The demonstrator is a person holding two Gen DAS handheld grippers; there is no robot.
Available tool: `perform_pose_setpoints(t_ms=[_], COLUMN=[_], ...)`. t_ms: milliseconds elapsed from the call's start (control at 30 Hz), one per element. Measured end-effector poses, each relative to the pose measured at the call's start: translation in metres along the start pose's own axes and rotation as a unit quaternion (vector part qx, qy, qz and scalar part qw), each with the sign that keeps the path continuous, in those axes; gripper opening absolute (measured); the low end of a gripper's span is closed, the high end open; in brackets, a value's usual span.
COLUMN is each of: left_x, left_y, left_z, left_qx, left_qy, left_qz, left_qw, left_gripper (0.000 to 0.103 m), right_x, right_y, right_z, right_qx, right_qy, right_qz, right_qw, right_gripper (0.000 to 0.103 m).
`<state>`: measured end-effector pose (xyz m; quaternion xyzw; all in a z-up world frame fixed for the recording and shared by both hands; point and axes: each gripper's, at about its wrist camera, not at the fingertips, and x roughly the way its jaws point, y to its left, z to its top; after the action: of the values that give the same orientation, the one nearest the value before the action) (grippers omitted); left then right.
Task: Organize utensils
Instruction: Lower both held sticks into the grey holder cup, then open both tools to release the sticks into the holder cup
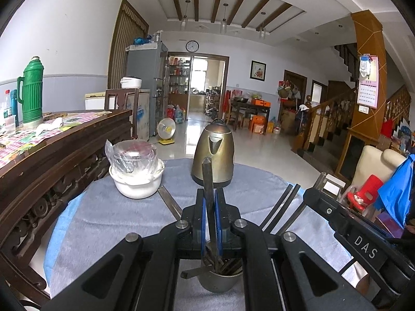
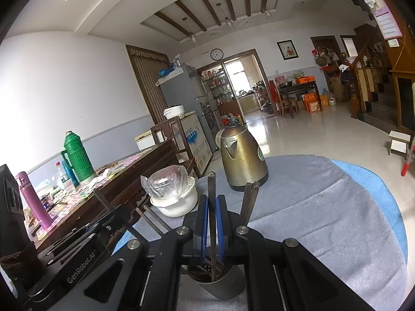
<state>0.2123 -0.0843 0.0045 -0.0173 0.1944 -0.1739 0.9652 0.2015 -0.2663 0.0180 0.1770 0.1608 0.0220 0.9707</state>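
**Both grippers clamped on dark utensils above the metal cup**

The left gripper (image 1: 210, 204) is closed narrow on a dark, flat-sided utensil handle (image 1: 207, 176) that stands nearly upright between its blue pads, its lower end reaching down into the small grey metal cup (image 1: 219, 283) just below the gripper. More dark utensils sit in that cup, one sticking out sideways to the left. The right gripper (image 2: 212, 212) is likewise pinched tight on a slim dark utensil (image 2: 211, 189), which rises upright between its blue pads and runs down into the same cup (image 2: 220, 287).

In the right wrist view, a pair of dark chopsticks (image 2: 249, 199) leans out just right of the gripper. The cup stands on a round desk covered with a grey-blue cloth (image 1: 109, 207). Farther back on the cloth sit a brass-coloured electric kettle (image 1: 214, 153) and a white bowl topped with a clear plastic bag (image 1: 136, 165), well apart from each other. A flat metal strip (image 1: 170, 202) lies on the cloth between the bowl and the left gripper. A green ribbed thermos (image 1: 31, 90) stands on the dark wooden table to the left.
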Motion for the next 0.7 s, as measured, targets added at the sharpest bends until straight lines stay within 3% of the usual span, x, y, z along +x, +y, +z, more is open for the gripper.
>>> perform_pose_setpoints(t_ms=[433,567,700], left_x=[0.003,0.001,0.000], left_y=[0.002,0.001,0.003], left_z=[-0.003,-0.005,-0.007], left_qx=[0.009,0.020,0.022], left_qy=[0.020,0.019,0.020], left_qz=[0.024,0.033,0.039], left_qw=[0.9995,0.9991,0.9988], left_gripper=[0.012,0.035,0.044], right_x=[0.009,0.010,0.010], right_y=[0.000,-0.005,-0.008], right_z=[-0.007,-0.007,-0.006], right_qx=[0.012,0.025,0.036], right_qy=[0.025,0.031,0.031], right_qz=[0.015,0.015,0.014], right_qw=[1.000,0.999,0.999], right_gripper=[0.009,0.010,0.010])
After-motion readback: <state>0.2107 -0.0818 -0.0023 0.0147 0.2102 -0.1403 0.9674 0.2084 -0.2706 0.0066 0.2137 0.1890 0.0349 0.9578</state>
